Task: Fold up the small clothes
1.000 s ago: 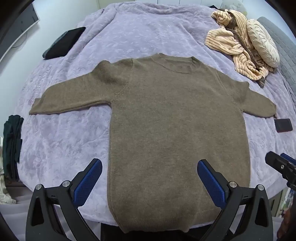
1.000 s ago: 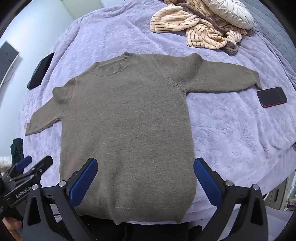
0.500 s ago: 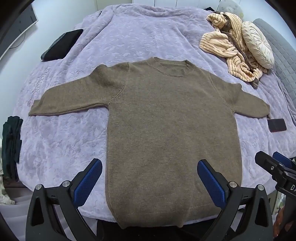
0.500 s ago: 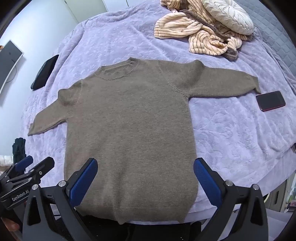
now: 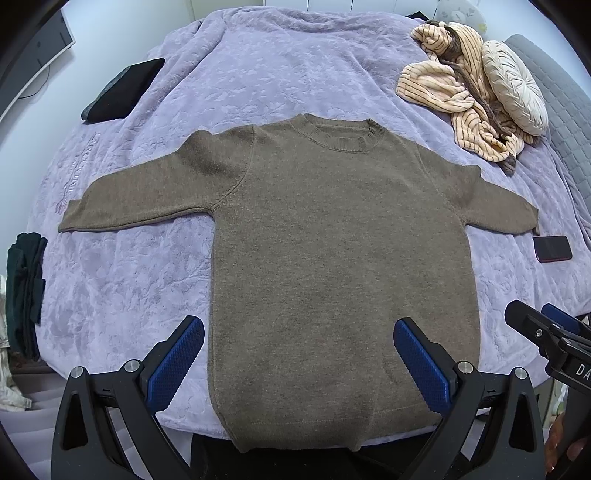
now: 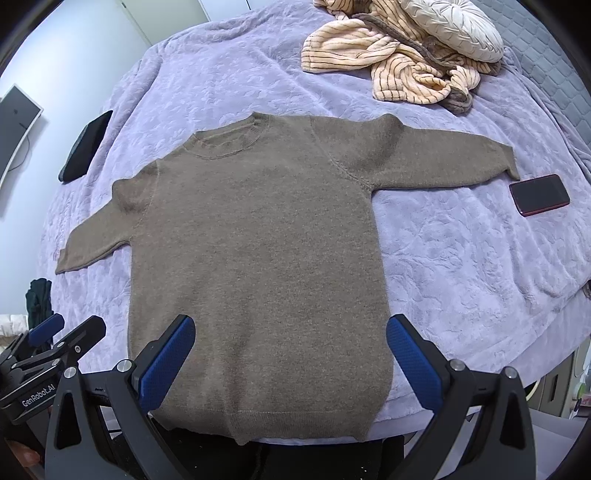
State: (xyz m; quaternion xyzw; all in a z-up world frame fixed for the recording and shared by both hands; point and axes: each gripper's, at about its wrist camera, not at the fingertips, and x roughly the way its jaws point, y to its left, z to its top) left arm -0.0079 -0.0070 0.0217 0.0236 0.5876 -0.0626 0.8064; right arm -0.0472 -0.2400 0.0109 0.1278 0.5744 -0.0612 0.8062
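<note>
Faintly, "GenRobot.AI" on left gripper (image 6: 40, 328), brown sweater (image 6: 258, 251) spread flat

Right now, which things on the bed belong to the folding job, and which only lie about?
For the job:
brown sweater, spread flat
left tongs, open
right tongs, open

Lying about:
striped garment
round cushion
phone
dark folded item

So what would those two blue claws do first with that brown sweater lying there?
Probably reach out to a sleeve and fold it inward. The brown sweater lies flat and unfolded on the purple blanket, both sleeves spread wide. The left gripper and right gripper both hover open near the hem, holding nothing. The left sleeve looks like a natural start.
</note>
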